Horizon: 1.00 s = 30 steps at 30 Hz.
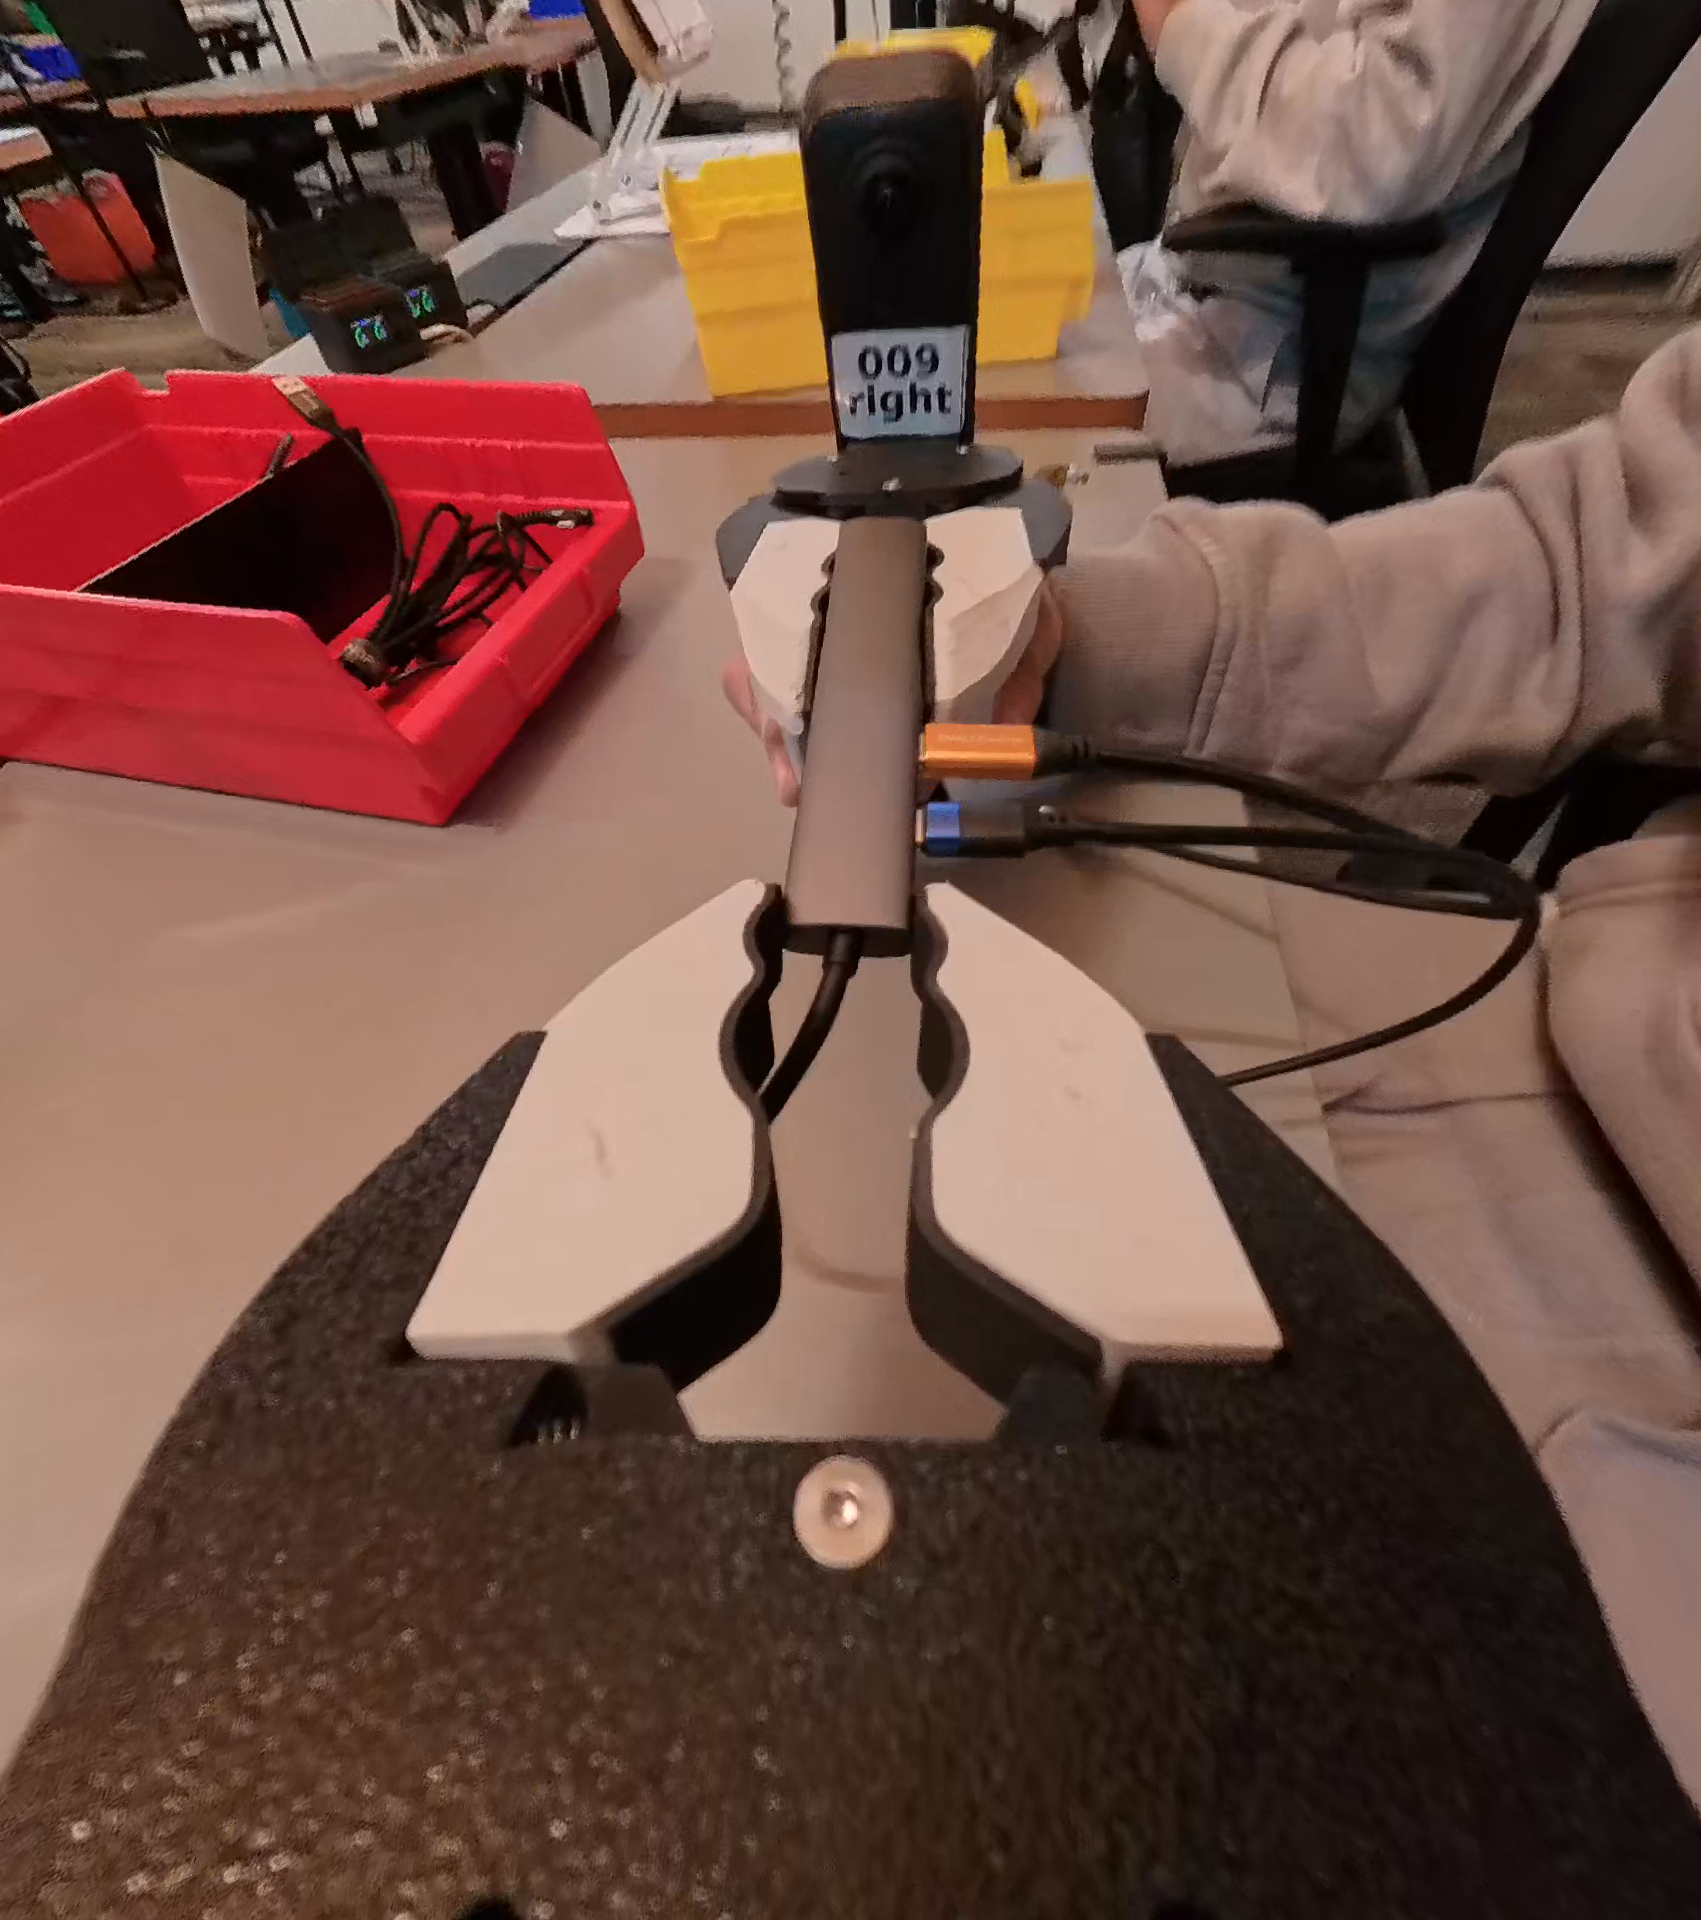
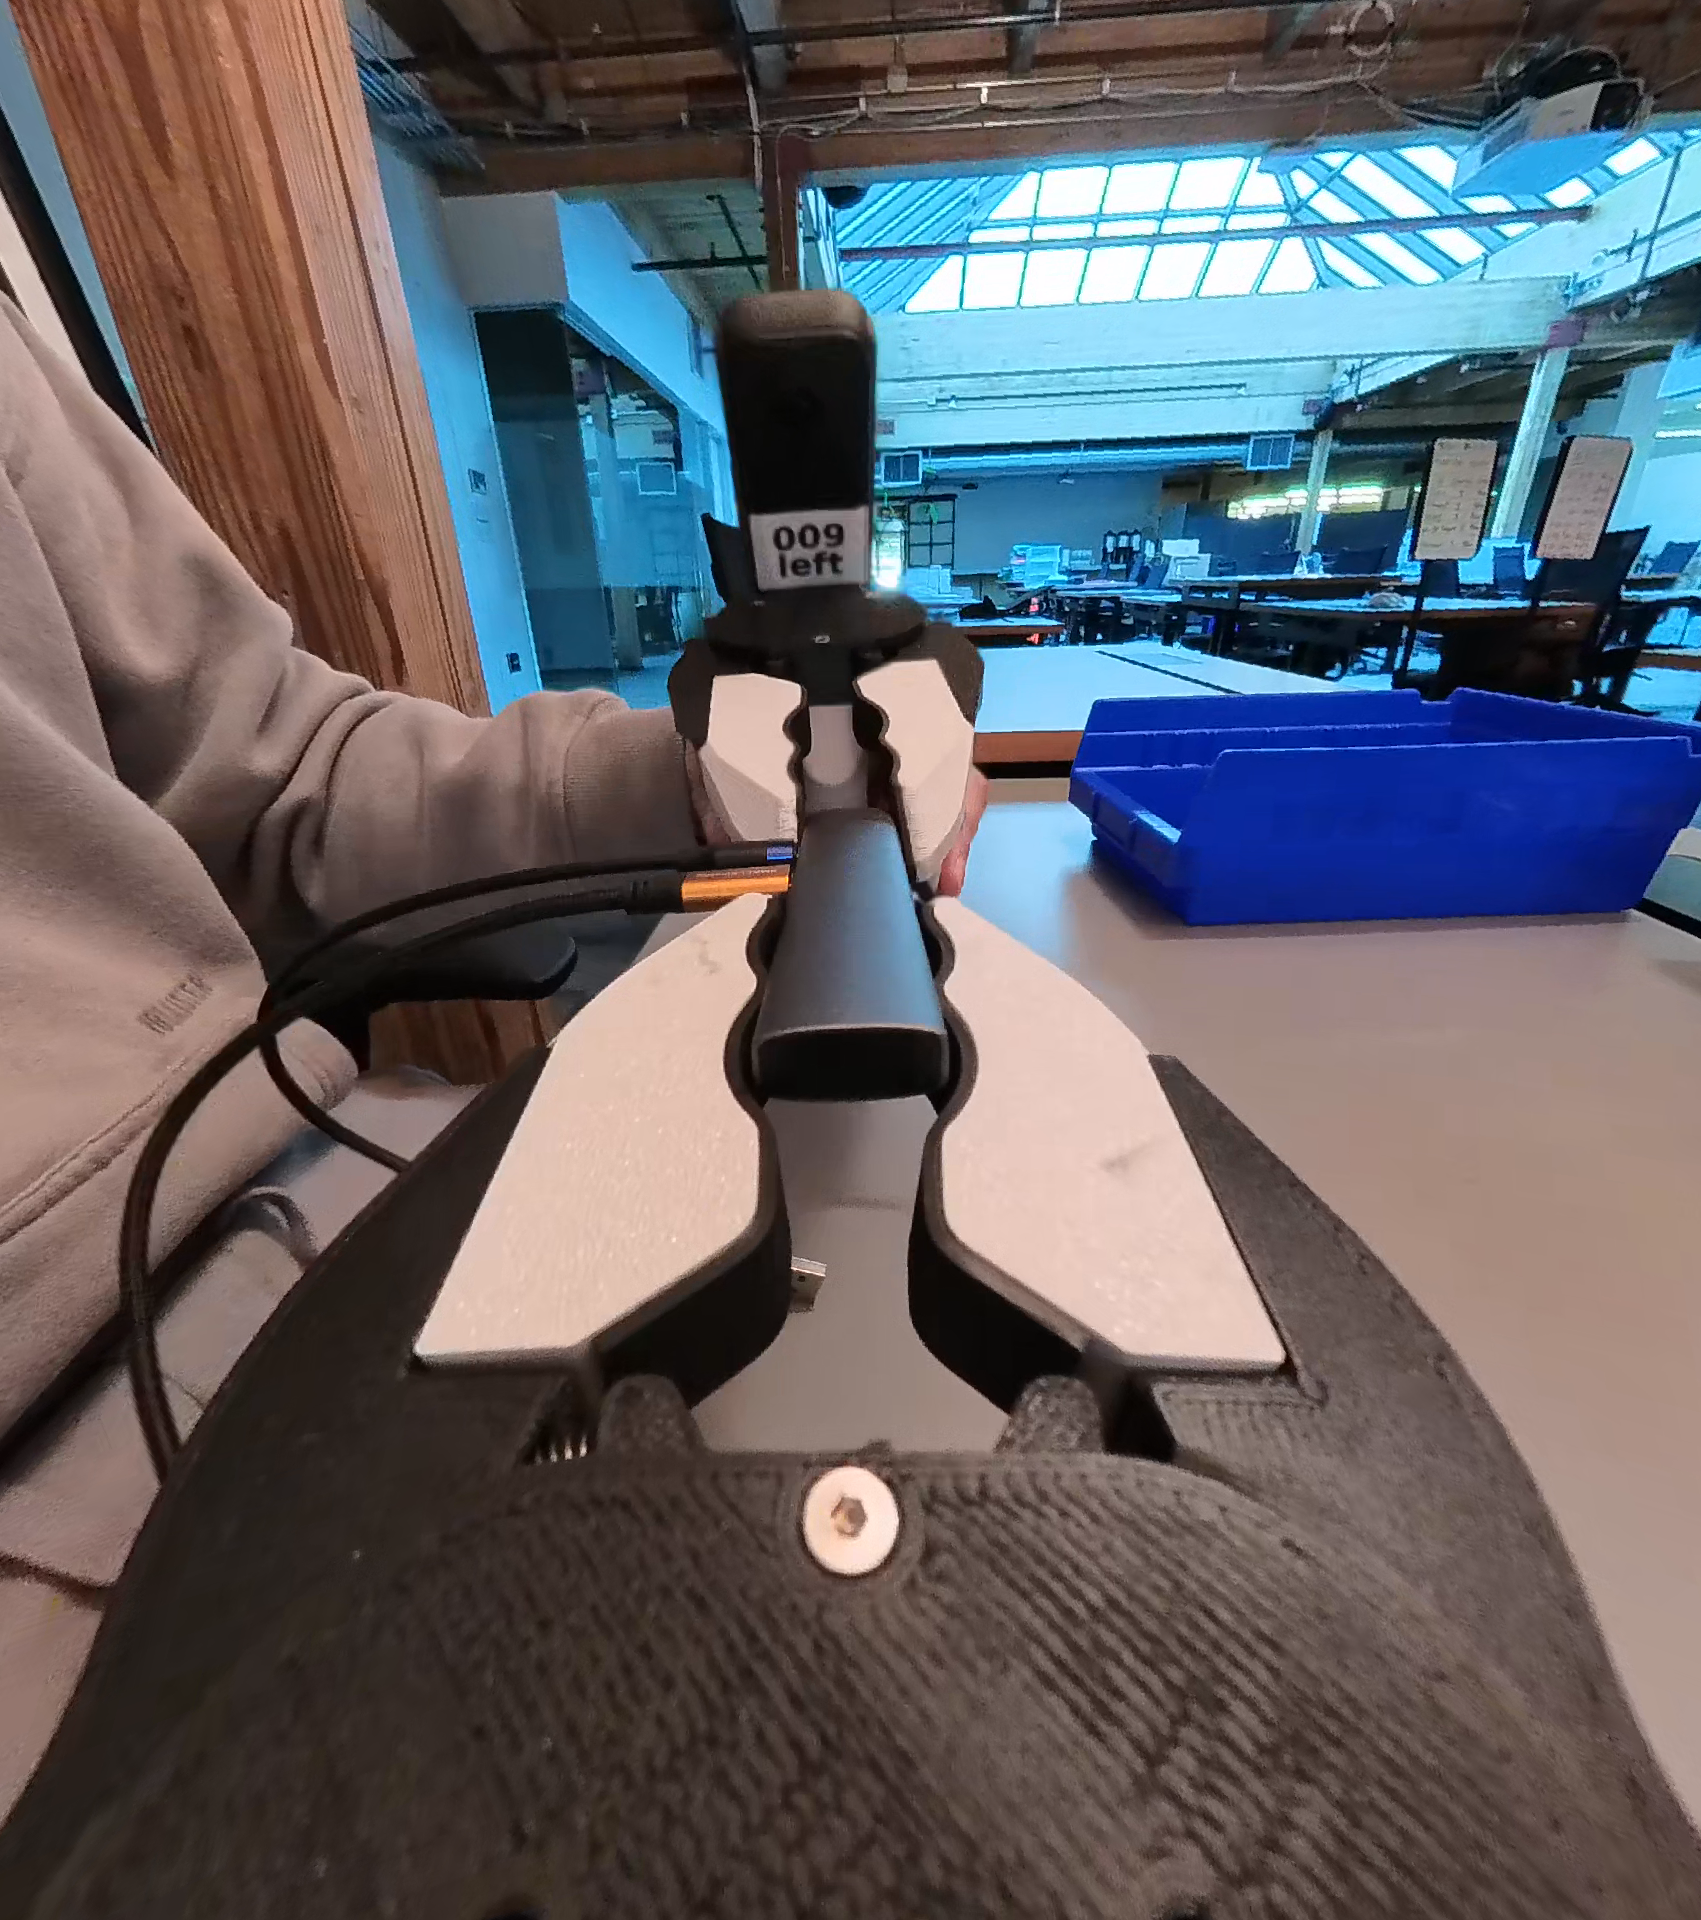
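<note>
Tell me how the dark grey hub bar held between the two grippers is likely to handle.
The hub bar looks like a rigid metal slab, so it probably will not flex between the left gripper and right gripper. Its smooth finish may slip in the pads. The orange plug, blue plug and their black cables hang off one side, likely tugging it to twist.

Each gripper is showing 2 pale grey fingers with wavy black inner edges, set in a rough, speckled black printed body. On the left gripper (image 1: 846,925) a silver screw (image 1: 843,1512) is sitting at 6 o'clock of the fingers; the right gripper (image 2: 851,997) is carrying the same screw (image 2: 848,1520). A black camera with a white label is standing on top of each. The person is wearing a beige-grey sweatshirt sleeve (image 1: 1345,613).
</note>
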Tool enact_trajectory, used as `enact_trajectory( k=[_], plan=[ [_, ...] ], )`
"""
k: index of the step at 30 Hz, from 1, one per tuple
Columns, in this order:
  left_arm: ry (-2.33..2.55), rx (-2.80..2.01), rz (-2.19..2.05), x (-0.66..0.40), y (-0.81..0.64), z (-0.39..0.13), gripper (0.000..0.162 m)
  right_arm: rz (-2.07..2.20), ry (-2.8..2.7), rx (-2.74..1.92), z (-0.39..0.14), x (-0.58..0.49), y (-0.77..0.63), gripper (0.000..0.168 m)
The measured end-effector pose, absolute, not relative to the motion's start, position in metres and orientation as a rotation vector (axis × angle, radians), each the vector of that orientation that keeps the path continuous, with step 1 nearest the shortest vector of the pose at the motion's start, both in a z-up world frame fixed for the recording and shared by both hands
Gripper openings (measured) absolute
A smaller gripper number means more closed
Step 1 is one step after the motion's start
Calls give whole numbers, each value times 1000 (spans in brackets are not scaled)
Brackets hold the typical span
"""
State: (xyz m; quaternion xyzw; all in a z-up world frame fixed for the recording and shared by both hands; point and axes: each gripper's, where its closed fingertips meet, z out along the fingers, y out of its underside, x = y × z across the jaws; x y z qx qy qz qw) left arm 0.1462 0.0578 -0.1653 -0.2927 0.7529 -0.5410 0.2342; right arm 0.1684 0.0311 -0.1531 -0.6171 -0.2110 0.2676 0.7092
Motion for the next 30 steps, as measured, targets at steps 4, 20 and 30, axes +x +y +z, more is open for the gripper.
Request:
enact_trajectory(
  k=[4,20,30],
  plan=[
    [1997,-821,-1564,147,58,-163,23,597,-468,-1366,-154,169,31,24],
    [1714,-1028,-1406,165,94,-168,23,453,-220,-1536,-152,217,39,59],
    [1419,-1217,-1133,176,139,-167,22,149,-75,-1640,-151,204,78,34]
  ],
)
